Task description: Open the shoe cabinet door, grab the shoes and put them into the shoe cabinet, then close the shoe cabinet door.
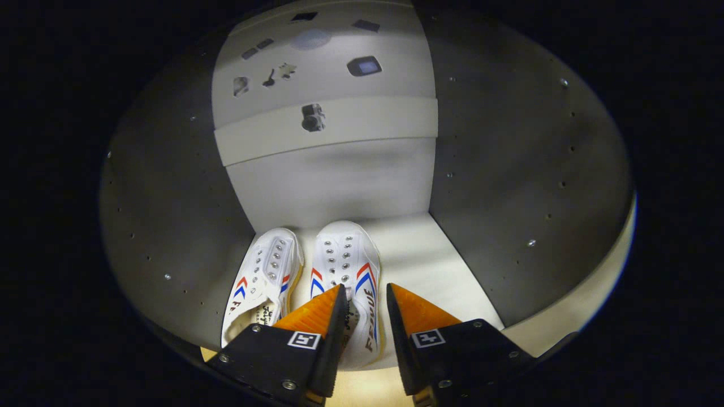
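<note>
And here we are inside the shoe cabinet (498,169), looking straight in along the gripper (365,294). Two white shoes sit side by side on the cabinet floor (430,254), toes toward the back panel (334,181). The right shoe (345,265) is the landmark: its heel end lies under the jaws, with one finger over its left edge and the other just off its right side. The jaws stand parted with a clear gap between them; I cannot tell for certain whether either finger touches the shoe, but they are not clenched on it. The left shoe (263,277) lies just beside the right shoe, on the side nearer the left wall (169,198), angled slightly toward that wall.

My read: both shoes are placed, so the step in hand is letting go and backing out. To do it well, keep the jaws spread and draw straight back along the shoe's length, lifting a touch so no finger drags the heel out with it.

What to watch: the left shoe sits close to the right shoe, so any sideways swing could nudge it. The right wall stands well apart from the right shoe, leaving room there. The door remains to be closed.
</note>
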Motion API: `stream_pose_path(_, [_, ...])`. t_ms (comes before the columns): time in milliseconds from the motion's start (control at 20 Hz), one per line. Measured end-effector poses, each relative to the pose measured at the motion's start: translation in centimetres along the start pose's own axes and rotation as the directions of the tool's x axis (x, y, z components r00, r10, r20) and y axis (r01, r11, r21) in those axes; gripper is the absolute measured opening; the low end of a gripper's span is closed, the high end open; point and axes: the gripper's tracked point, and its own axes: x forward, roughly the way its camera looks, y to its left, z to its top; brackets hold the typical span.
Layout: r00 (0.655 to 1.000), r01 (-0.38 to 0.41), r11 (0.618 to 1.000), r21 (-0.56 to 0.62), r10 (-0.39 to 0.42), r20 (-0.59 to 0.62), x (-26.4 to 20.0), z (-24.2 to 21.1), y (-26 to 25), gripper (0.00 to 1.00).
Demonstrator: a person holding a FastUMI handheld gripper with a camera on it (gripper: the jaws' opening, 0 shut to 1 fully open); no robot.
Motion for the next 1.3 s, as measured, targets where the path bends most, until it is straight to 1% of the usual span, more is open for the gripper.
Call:
stream_pose_path(100, [0.998,-0.028,0.999,-0.021,0.029,0.047,-3.3,-0.2,0.4,0.53])
stream_pose_path(250, [0.991,-0.091,0.995,-0.031,0.093,0.096,-9.1,-1.7,0.7,0.60])
stream_pose_path(300, [0.987,-0.117,0.993,-0.035,0.120,0.109,-10.9,-2.3,0.9,0.64])
stream_pose_path(350, [0.982,-0.140,0.989,-0.046,0.145,0.123,-12.9,-3.2,0.9,0.67])
stream_pose_path(400, [0.977,-0.156,0.986,-0.059,0.163,0.134,-14.4,-4.1,0.7,0.72])
stream_pose_path(450, [0.974,-0.170,0.983,-0.069,0.178,0.142,-16.2,-5.2,0.4,0.74])
stream_pose_path(500, [0.970,-0.182,0.981,-0.071,0.191,0.149,-17.7,-6.1,0.3,0.78])
stream_pose_path(650, [0.956,-0.228,0.971,-0.068,0.236,0.174,-22.7,-8.5,-0.1,0.83])
stream_pose_path(800, [0.945,-0.219,0.971,-0.091,0.235,0.228,-27.3,-10.4,-1.8,0.85])
stream_pose_path(1000, [0.934,-0.228,0.968,-0.104,0.248,0.259,-32.7,-13.5,-4.1,0.85])
stream_pose_path(1200, [0.935,-0.213,0.971,-0.107,0.234,0.266,-36.8,-16.5,-7.4,0.89])
stream_pose_path(1300, [0.938,-0.191,0.976,-0.102,0.212,0.274,-38.1,-17.2,-9.3,0.90])
